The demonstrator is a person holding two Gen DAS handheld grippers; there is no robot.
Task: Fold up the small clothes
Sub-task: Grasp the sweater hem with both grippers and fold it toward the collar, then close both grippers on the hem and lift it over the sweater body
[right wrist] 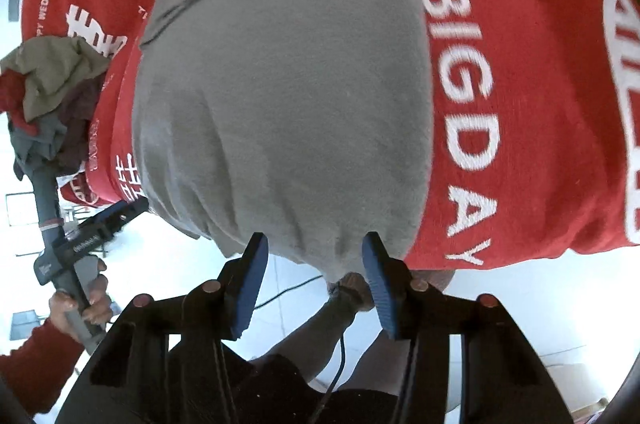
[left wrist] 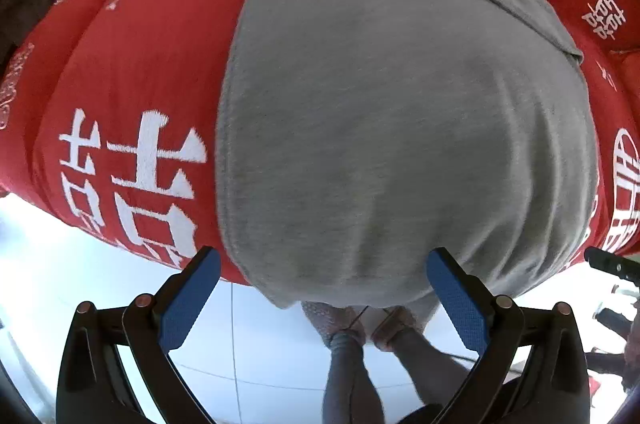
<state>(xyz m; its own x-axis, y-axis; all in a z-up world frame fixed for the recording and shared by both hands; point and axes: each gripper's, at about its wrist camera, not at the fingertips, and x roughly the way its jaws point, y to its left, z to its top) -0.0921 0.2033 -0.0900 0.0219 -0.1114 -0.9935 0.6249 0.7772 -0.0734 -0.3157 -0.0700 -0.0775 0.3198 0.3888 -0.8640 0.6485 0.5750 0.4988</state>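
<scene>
We find the grey, soft knit garment spread flat across the centre of both frames on a red bedcover with white lettering, its near hem draping over the lower edge. The left gripper is released, jaws spread wide, with the hem lying between the blue pads but not pressed. The right gripper stands partly open, straddling the hem at lower centre; we see no firm pinch on the cloth. We judge the main risk to be an uneven grasp: if one gripper takes only a single layer or slips off the overhanging hem, the fold will skew or the garment may slide to the white tiled floor. At the left of the right wrist frame, a heap of crumpled unfolded clothes sits near the garment and could crowd the fold.
</scene>
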